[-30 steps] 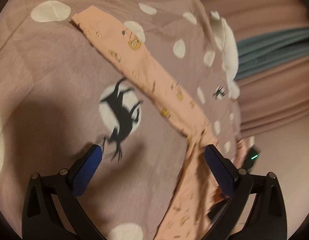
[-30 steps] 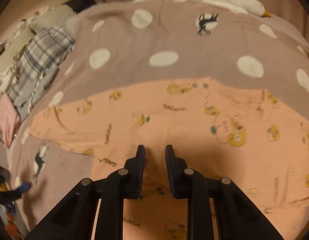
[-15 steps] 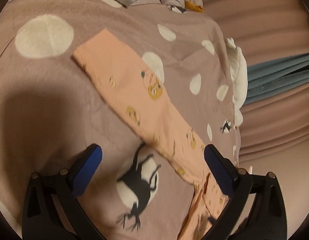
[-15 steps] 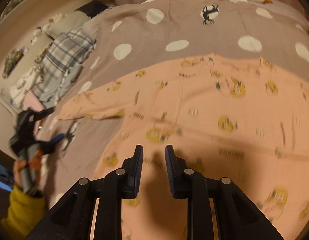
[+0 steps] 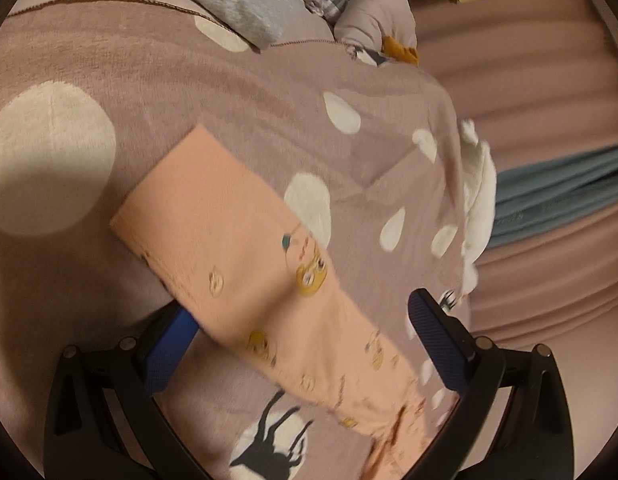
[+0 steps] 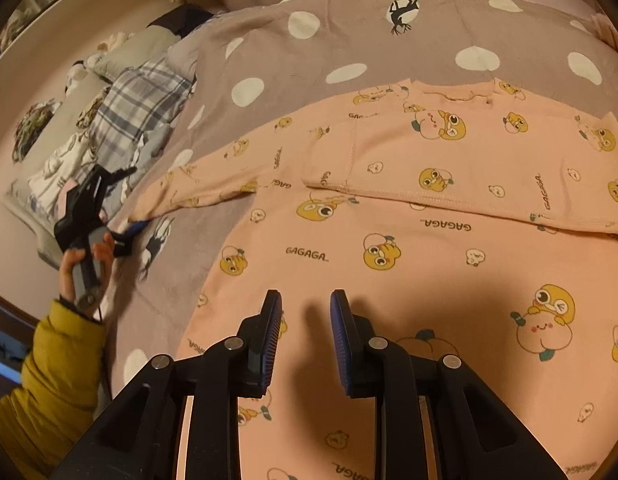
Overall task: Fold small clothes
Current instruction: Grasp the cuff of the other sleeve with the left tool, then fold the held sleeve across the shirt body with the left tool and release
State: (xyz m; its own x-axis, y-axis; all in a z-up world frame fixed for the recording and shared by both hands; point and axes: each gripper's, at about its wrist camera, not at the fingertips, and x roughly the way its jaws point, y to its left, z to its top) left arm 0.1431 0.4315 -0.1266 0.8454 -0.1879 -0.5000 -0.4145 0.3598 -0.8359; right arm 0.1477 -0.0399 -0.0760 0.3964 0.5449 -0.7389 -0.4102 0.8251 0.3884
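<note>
On the polka-dot blanket (image 6: 349,36), a peach printed top (image 6: 409,240) is spread flat, one sleeve (image 5: 237,248) stretched out between the wide-parted fingers of the left tool (image 5: 305,344), nothing gripped, the right tool (image 6: 305,328) held slightly apart above the fabric, empty

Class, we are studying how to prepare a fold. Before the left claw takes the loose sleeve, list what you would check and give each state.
1. Left claw open: ok, jaws wide apart.
2. Sleeve lies between its jaws: ok, it crosses the gap and lies over one finger.
3. Sleeve gripped: not ok, the jaws have not closed on it.
4. Other sleeve folded across the shirt: ok.
5. Right claw free of cloth: ok, slightly open above the shirt, holding nothing.
6. Blanket clear of the left claw's bite: cannot tell.
</note>
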